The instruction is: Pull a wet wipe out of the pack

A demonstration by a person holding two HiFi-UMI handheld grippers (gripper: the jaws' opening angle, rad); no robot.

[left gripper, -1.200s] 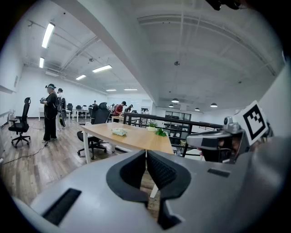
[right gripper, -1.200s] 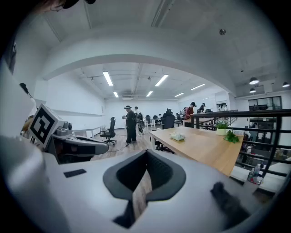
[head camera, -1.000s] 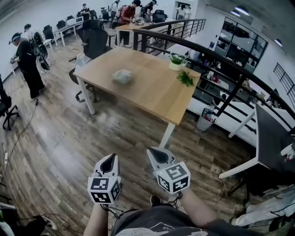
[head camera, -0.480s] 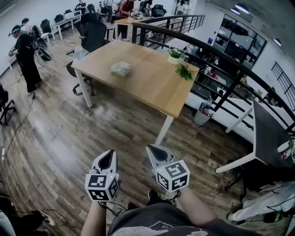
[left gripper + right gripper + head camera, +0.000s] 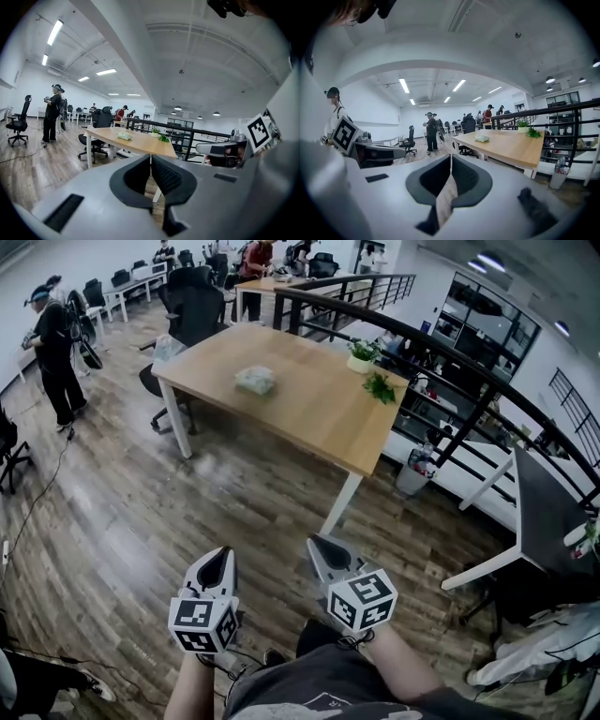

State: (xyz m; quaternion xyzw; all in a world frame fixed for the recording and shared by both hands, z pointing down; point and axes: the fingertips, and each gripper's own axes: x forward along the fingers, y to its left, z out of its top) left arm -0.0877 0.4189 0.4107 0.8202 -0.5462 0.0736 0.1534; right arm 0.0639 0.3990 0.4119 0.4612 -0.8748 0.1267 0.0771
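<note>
left gripper [image 5: 222, 557]: jaws together, nothing held | right gripper [image 5: 321, 545]: jaws together, nothing held | both: bottom centre of the head view, above the floor [image 5: 141, 521] | pack [image 5: 254, 381]: on table [image 5: 314, 418], upper centre-left, well apart from both grippers

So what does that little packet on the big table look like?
The wipe pack is small, pale green and whitish, and looks soft and crinkly like plastic. It lies flat on the light wooden table, toward its left end. Only the tabletop touches it; any lid or print is too small to see.
</note>
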